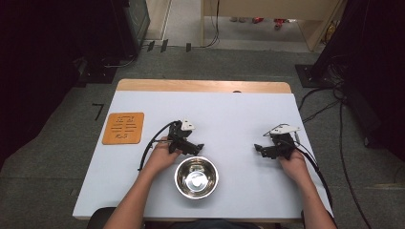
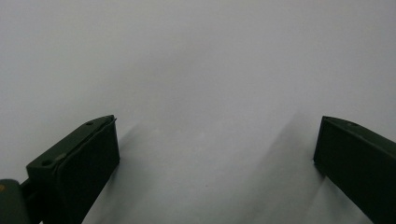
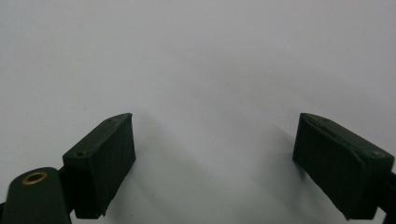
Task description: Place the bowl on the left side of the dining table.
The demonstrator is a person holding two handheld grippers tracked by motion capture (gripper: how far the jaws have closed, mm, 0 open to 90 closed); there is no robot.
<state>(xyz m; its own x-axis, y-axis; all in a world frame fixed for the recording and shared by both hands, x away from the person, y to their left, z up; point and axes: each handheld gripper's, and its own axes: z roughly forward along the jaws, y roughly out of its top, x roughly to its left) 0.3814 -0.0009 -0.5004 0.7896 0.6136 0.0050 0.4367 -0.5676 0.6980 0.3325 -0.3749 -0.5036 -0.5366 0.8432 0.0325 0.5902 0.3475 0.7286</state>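
Observation:
A shiny steel bowl [image 1: 196,177] sits empty near the front middle of the white table [image 1: 229,109]. My left gripper [image 1: 199,146] rests just up and left of the bowl's rim, held in the person's left hand, pointing right. Its jaws stand wide apart over bare white tabletop in the left gripper view [image 2: 217,140], nothing between them. My right gripper [image 1: 258,148] lies at the right side of the table, pointing left toward the bowl from some distance. It is open too, with only white surface between its jaws [image 3: 215,137].
An orange square mat [image 1: 123,128] with cut-out marks lies at the table's left. A wooden strip [image 1: 203,86] runs along the far edge. Cables trail off both grippers toward the front edge; more cables and dark equipment stand on the floor at the right.

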